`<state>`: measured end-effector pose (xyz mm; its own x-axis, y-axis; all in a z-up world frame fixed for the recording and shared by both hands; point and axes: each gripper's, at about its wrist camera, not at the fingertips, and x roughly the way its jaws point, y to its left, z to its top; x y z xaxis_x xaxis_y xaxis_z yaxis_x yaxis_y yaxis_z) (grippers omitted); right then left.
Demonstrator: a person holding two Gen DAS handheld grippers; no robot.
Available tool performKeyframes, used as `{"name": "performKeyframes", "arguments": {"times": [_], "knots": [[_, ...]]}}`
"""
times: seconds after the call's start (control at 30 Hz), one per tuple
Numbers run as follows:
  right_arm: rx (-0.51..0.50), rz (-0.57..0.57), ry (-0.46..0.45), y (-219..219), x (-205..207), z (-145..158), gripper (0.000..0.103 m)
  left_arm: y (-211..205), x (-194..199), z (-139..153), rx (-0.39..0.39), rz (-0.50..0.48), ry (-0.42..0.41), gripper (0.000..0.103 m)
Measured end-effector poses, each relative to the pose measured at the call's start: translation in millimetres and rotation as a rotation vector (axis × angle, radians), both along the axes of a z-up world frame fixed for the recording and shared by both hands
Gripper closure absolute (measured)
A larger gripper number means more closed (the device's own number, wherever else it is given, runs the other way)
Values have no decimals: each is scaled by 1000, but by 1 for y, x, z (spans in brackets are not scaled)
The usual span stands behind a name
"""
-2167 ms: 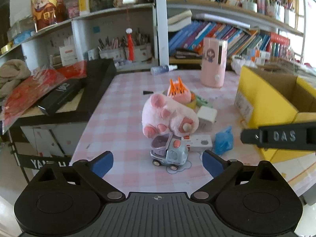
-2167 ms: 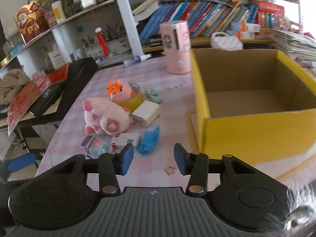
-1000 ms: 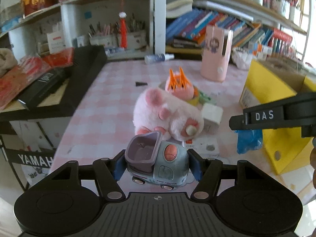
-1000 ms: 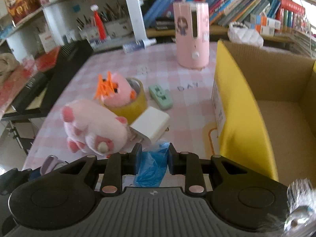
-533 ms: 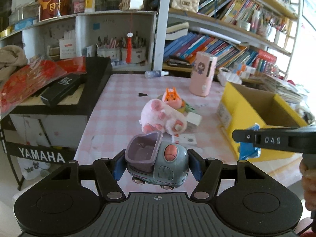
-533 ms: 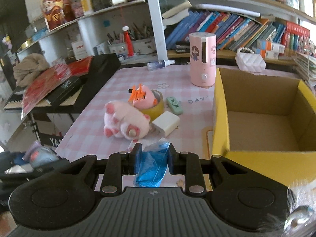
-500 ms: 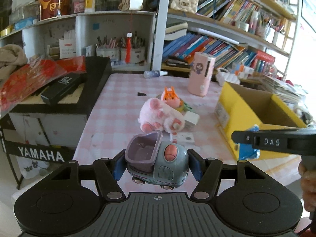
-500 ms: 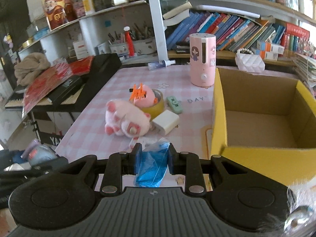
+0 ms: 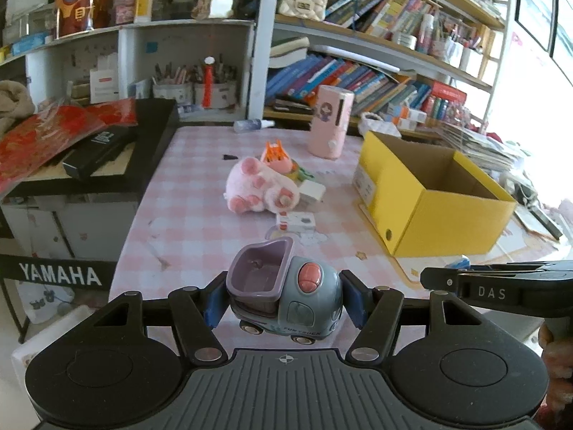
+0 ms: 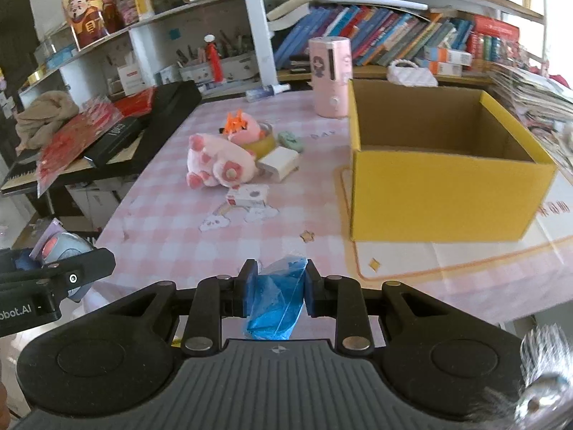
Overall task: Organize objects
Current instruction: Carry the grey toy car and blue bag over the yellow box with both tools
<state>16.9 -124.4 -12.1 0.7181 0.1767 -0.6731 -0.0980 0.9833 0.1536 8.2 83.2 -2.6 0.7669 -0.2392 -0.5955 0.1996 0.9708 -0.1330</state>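
My left gripper is shut on a small grey-blue toy truck with a purple bucket, held in the air off the table's near edge. My right gripper is shut on a crumpled blue plastic bag, also lifted. An open yellow cardboard box stands on the right of the pink checked table. A pink plush toy, an orange-haired pink toy on a tape roll, a white block and a small white packet lie in a cluster mid-table.
A pink cylinder stands behind the box, with a small spray bottle near it. A black keyboard case with red packets fills the left. Bookshelves line the back. The right gripper's arm crosses the left wrist view's lower right.
Both grippers have pulled back and up from the table, carrying the truck and the blue bag. The toy cluster and box now look farther away.
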Motion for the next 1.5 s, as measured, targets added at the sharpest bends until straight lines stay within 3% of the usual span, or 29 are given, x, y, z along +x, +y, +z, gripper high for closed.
{"name": "performKeyframes", "arguments": {"times": [0.8,1.5], "knots": [[26,-93,48,-28,-55,-3,78,-29,-38,2,23,-119,-5,39],[46,-140,66,-44,-76,-4,79,-51,-48,3,32,-190,-13,39]]}}
